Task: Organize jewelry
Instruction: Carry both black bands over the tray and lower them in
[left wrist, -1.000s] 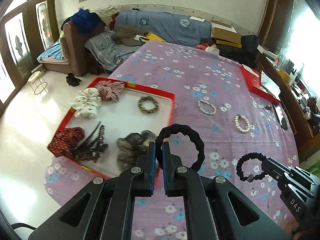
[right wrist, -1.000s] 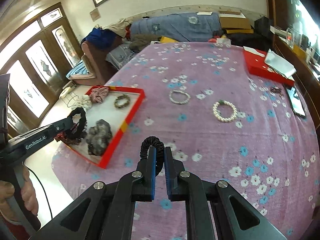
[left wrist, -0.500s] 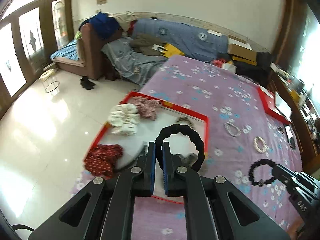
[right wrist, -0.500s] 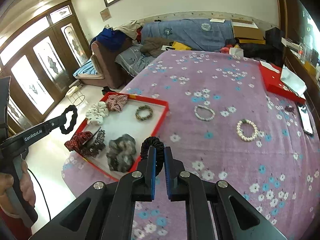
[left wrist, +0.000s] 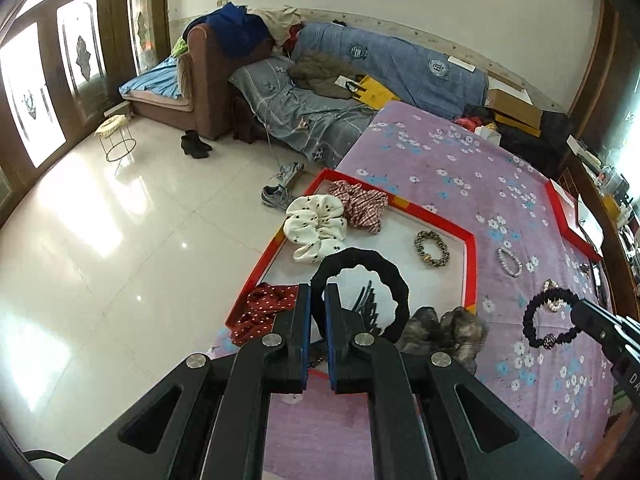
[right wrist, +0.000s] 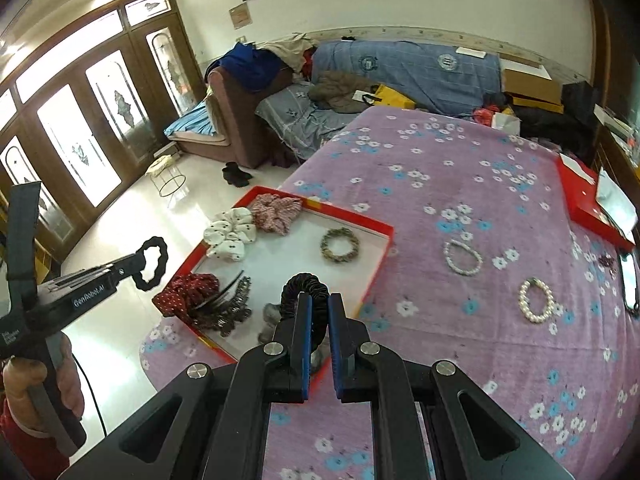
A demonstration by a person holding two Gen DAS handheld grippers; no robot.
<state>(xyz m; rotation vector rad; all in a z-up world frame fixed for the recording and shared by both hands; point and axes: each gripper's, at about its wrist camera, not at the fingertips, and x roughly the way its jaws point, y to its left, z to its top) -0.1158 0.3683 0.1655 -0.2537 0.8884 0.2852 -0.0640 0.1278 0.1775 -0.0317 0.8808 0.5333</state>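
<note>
My left gripper (left wrist: pixel 318 296) is shut on a black wavy hair ring (left wrist: pixel 396 284), held in the air over the near end of the red-rimmed tray (left wrist: pixel 470 264). It also shows in the right wrist view (right wrist: pixel 154 258). My right gripper (right wrist: pixel 318 306) is shut on a black scrunchie with a bead (right wrist: pixel 304 284), above the tray's near right corner; it also shows in the left wrist view (left wrist: pixel 548 316). The tray (right wrist: pixel 378 256) holds scrunchies, a dark hair clip (right wrist: pixel 228 304) and a beaded bracelet (right wrist: pixel 340 245).
Two pearl bracelets (right wrist: pixel 462 258) (right wrist: pixel 536 300) lie on the purple flowered tablecloth (right wrist: pixel 440 184) right of the tray. A red box lid (right wrist: pixel 588 208) and a phone (right wrist: pixel 630 280) sit at the far right. Sofa and tiled floor lie beyond the table's left edge.
Both grippers have lifted and drawn back and to the left with their hair ties still held. The tray now sits farther ahead in both views.
</note>
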